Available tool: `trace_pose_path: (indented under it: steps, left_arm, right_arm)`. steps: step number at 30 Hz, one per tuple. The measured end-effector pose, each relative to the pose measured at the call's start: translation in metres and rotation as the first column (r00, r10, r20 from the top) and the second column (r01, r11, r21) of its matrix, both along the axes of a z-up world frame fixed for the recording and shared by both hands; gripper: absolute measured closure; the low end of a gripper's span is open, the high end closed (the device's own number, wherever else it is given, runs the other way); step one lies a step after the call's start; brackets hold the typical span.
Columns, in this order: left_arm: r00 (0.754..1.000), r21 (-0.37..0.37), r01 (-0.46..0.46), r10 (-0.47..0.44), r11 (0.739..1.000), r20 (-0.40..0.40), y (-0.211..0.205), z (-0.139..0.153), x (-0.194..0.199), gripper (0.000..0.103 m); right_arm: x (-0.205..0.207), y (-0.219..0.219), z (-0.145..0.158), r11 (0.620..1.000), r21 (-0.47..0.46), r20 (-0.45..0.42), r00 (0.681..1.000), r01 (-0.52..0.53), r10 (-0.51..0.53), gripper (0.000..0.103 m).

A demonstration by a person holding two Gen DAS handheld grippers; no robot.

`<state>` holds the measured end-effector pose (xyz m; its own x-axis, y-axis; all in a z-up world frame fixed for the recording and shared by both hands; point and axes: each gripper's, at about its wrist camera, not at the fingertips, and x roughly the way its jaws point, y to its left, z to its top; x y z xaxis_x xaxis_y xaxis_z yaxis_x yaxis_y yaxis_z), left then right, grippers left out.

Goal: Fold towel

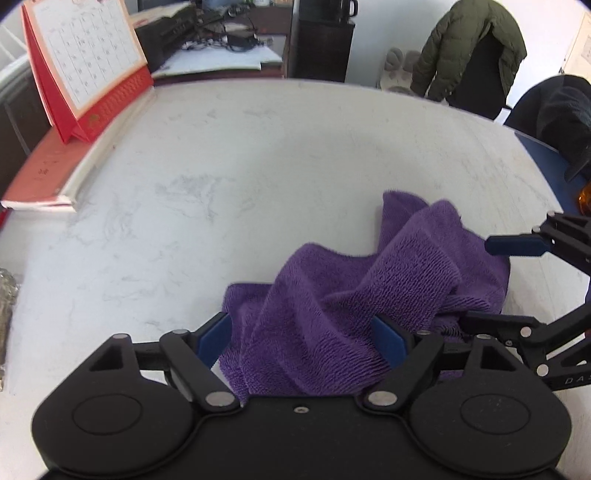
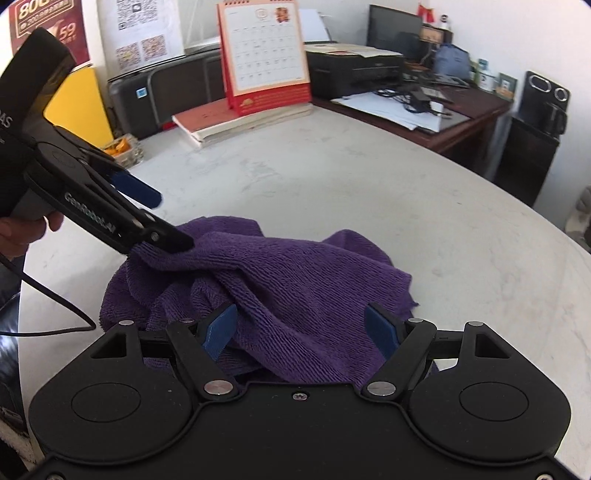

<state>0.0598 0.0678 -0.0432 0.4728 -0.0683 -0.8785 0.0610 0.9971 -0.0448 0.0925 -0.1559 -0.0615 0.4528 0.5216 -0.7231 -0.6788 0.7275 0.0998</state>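
"GenRobot.AI" runs in pale letters along the black arm of the left tool [image 2: 159, 218]. The dark red poster [image 2: 48, 29] on the wall shows "59" and a partly cut "80". The calendars' grids and QR sheets are too small to read.

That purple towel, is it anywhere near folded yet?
Not yet. The purple towel lies crumpled in a heap on the white table, with no neat fold showing. In hand: the left gripper and right gripper are both open around bunched cloth. Spreading it flat and all the folding remain.
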Motion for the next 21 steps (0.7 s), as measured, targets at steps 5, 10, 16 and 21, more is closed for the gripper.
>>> trace_pose_path:
  steps: [5,10,16,21]
  left_arm:
    - [0.998,-0.04,-0.014,0.011,0.999,-0.06,0.005,-0.012,0.005,0.047]
    - [0.996,-0.119,-0.021,0.011,0.993,-0.083,0.009,-0.009,0.006,0.086]
    - [0.999,-0.213,0.002,-0.011,0.977,-0.044,0.004,0.009,-0.005,0.093]
    - [1.0,-0.268,0.03,-0.029,0.963,0.009,-0.003,0.027,-0.013,0.095]
  right_arm:
    - [0.011,0.011,-0.012,0.998,-0.009,-0.012,0.998,-0.069,0.069,0.028]
    - [0.011,0.015,-0.012,0.996,0.002,-0.044,0.995,-0.093,0.093,0.043]
    - [0.007,0.004,0.0,0.996,0.064,-0.062,0.996,-0.059,0.063,0.083]
    - [0.001,-0.01,0.013,0.991,0.135,-0.065,0.998,-0.016,0.025,0.092]
